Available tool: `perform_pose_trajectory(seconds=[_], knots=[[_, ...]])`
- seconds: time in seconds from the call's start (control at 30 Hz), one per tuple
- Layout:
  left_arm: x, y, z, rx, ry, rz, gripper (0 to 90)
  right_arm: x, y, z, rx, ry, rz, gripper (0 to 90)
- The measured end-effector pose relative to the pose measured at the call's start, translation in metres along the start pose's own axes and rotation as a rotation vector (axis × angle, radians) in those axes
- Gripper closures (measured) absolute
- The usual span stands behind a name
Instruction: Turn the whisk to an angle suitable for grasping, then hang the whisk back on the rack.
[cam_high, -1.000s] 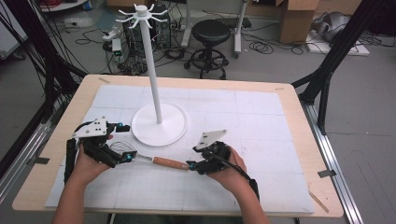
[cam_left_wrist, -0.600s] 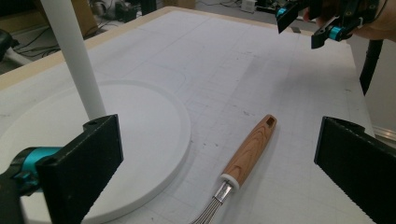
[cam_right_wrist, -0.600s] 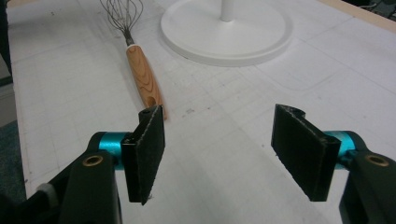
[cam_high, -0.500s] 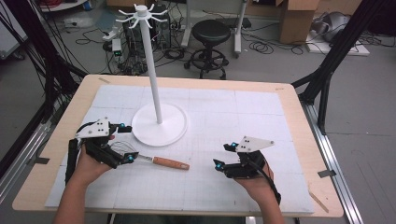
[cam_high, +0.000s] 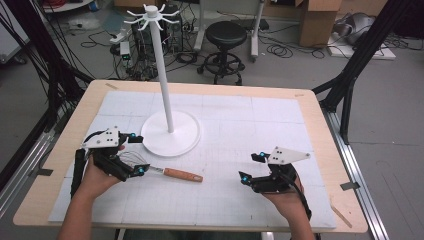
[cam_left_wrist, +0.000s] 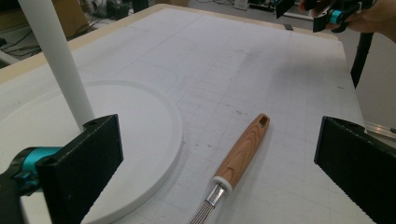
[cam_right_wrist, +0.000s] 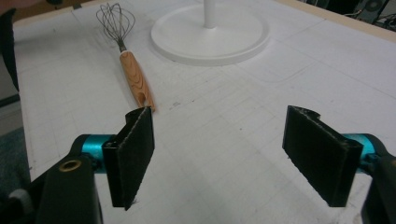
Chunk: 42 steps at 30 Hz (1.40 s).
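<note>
One whisk (cam_high: 162, 170) lies on the tabletop (cam_high: 310, 125) beside one white stand (cam_high: 170, 131). The left tool (cam_high: 134, 154), jaws spread, straddles its wires; the right tool (cam_high: 251, 167) is released, well apart.

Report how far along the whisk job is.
Nothing looks done: the whisk lies flat on the mat beside the stand, whose hooks are bare. In hand: the left gripper is open around its wires; the right gripper is open, apart. Left: grasping, presumably hanging.

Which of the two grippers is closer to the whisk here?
The left gripper: its open jaws straddle the whisk at the wire end. The right gripper hangs open well beyond the handle tip.
</note>
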<state>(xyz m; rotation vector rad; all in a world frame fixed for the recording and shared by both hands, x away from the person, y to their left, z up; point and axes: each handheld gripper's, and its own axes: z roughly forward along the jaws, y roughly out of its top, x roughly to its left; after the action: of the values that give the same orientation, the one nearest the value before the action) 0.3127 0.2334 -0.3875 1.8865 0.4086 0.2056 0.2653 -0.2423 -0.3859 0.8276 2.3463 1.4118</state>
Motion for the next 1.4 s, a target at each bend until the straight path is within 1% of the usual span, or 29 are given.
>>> perform_pose_trajectory(seconds=[0.1,0.2,0.3,0.33,0.43,0.47,0.6,0.7,0.77,0.87,0.9,0.93,1.0,1.13,1.17,1.23,1.27,1.3,1.37,1.4], knots=[[0.001,0.000,0.000,-0.001,-0.004,-0.002,1.7,-0.003,0.000,-0.007,-0.028,0.001,0.009,20.6],[0.001,0.000,0.000,-0.005,-0.007,-0.002,1.7,-0.007,-0.002,-0.012,-0.058,0.011,0.027,18.4],[0.000,0.000,0.000,-0.006,-0.006,-0.003,1.7,-0.013,-0.006,-0.017,-0.104,0.003,0.058,15.5],[0.000,0.000,0.000,-0.002,-0.008,0.002,1.7,-0.013,-0.006,-0.018,-0.109,0.000,0.064,15.4],[0.000,0.000,0.001,-0.002,-0.008,0.002,1.7,-0.014,-0.006,-0.020,-0.118,-0.004,0.070,15.2],[0.000,0.000,0.000,0.004,-0.002,0.001,1.7,-0.015,-0.007,-0.020,-0.114,-0.006,0.068,15.2],[0.000,0.001,0.000,0.004,-0.001,0.000,1.7,-0.015,-0.007,-0.021,-0.114,-0.006,0.068,15.2],[-0.002,0.002,0.002,0.006,-0.009,0.006,1.7,-0.015,-0.006,-0.022,-0.113,-0.011,0.062,15.3],[-0.003,0.003,0.004,0.011,-0.015,0.010,1.7,-0.015,-0.006,-0.023,-0.115,-0.015,0.067,15.2],[-0.007,0.005,0.009,0.026,-0.029,0.021,1.7,-0.016,-0.006,-0.024,-0.117,-0.022,0.067,15.2],[-0.009,0.007,0.014,0.033,-0.038,0.024,1.7,-0.015,-0.007,-0.024,-0.112,-0.026,0.068,15.3],[-0.009,0.007,0.014,0.033,-0.038,0.024,1.7,-0.015,-0.007,-0.024,-0.112,-0.026,0.068,15.3],[-0.013,0.009,0.020,0.050,-0.048,0.038,1.7,-0.015,-0.005,-0.024,-0.109,-0.033,0.059,15.3],[-0.022,0.011,0.038,0.117,-0.075,0.065,1.7,-0.014,-0.005,-0.026,-0.115,-0.029,0.058,15.3],[-0.024,0.011,0.042,0.132,-0.079,0.074,1.7,-0.015,-0.005,-0.027,-0.117,-0.034,0.053,15.2],[-0.027,0.011,0.050,0.160,-0.087,0.083,1.7,-0.015,-0.006,-0.027,-0.115,-0.033,0.061,15.3],[-0.029,0.012,0.053,0.172,-0.086,0.087,1.7,-0.015,-0.006,-0.027,-0.113,-0.030,0.064,15.2],[-0.029,0.013,0.057,0.196,-0.091,0.098,1.7,-0.015,-0.006,-0.026,-0.114,-0.031,0.059,15.3],[-0.031,0.015,0.063,0.225,-0.088,0.100,1.7,-0.015,-0.006,-0.026,-0.114,-0.031,0.060,15.2],[-0.031,0.016,0.065,0.240,-0.087,0.108,1.7,-0.015,-0.006,-0.026,-0.113,-0.031,0.064,15.3]])
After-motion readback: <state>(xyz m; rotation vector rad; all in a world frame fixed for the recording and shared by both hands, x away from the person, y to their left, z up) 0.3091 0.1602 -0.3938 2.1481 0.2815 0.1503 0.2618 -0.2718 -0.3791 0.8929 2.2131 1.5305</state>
